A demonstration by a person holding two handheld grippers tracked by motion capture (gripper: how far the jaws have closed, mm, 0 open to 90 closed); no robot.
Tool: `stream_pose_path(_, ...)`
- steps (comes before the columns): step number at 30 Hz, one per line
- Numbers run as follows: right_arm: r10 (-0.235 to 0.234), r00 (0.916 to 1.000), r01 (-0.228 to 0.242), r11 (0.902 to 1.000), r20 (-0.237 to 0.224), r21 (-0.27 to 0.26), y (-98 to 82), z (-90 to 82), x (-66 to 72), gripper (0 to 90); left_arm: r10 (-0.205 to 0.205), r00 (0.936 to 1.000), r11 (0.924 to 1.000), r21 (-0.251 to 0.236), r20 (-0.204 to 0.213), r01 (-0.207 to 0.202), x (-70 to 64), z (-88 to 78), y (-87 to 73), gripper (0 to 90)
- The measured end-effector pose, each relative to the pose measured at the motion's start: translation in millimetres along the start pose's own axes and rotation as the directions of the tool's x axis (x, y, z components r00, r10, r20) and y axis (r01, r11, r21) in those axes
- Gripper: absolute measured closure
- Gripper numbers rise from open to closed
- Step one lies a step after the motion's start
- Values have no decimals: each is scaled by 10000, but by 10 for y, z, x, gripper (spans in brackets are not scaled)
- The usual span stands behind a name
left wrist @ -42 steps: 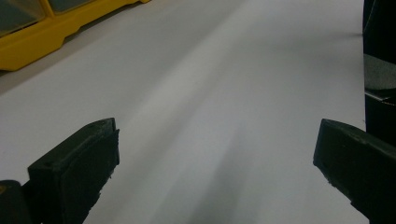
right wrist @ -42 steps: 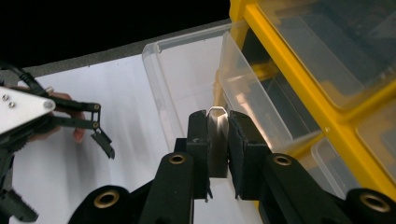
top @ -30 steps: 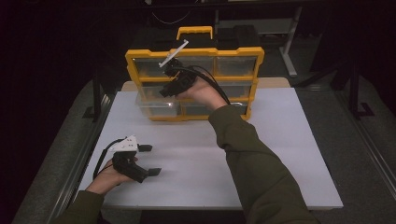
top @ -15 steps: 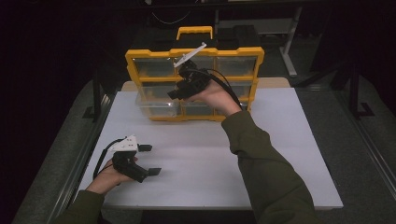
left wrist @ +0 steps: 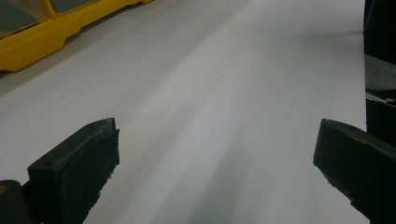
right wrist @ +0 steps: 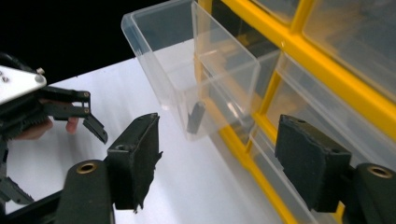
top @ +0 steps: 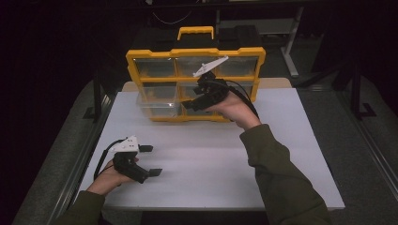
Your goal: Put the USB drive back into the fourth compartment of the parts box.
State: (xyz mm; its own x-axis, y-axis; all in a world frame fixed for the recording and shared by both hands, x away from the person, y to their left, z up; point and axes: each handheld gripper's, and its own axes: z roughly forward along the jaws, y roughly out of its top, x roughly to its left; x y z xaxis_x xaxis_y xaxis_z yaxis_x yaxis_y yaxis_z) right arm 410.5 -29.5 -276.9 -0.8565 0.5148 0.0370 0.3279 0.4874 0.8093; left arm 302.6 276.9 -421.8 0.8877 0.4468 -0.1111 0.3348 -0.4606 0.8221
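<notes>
Tongs of the right gripper (right wrist: 219,163) were held apart before the light, brittle-looking clear drawer (right wrist: 196,79), best gripped by its front lip; the left tongs (top: 149,160) were spread too.

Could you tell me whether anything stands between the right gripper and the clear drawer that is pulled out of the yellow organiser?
Nothing visible does. The right gripper, jaws apart, faces the pulled-out clear drawer of the yellow organiser across bare white table. The left gripper rests well off to the side.

We see a glossy yellow plastic organiser (top: 195,55) with clear, smooth plastic drawers (right wrist: 196,70), a matt white table (top: 211,159), and rough black gripper pads (right wrist: 140,154).
</notes>
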Motion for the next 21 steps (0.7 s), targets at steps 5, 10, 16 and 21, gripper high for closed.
stream_pose_path(5, 147, 9999, -146, 9999, 87, -37, -158, -48, -4, 261, 1, 10000, 10000, -13, -14, -1, 2, -3, -2, 0)
stream_pose_path(10, 258, 9994, -254, 9996, 243, -149, -314, -73, -7, 239, 3, 10000, 10000, 23, -36, -2, -1, 0, -4, 0)
stream_pose_path(16, 344, 9990, -337, 9991, 296, -238, -536, -88, 15, 190, -12, 10000, 10000, 38, -43, 12, -1, 1, -9, 0)
stream_pose_path(21, 438, 9983, -430, 9988, 397, -218, -685, -89, 28, 165, -2, 10000, 10000, 43, -51, 3, 1, 3, -11, 0)
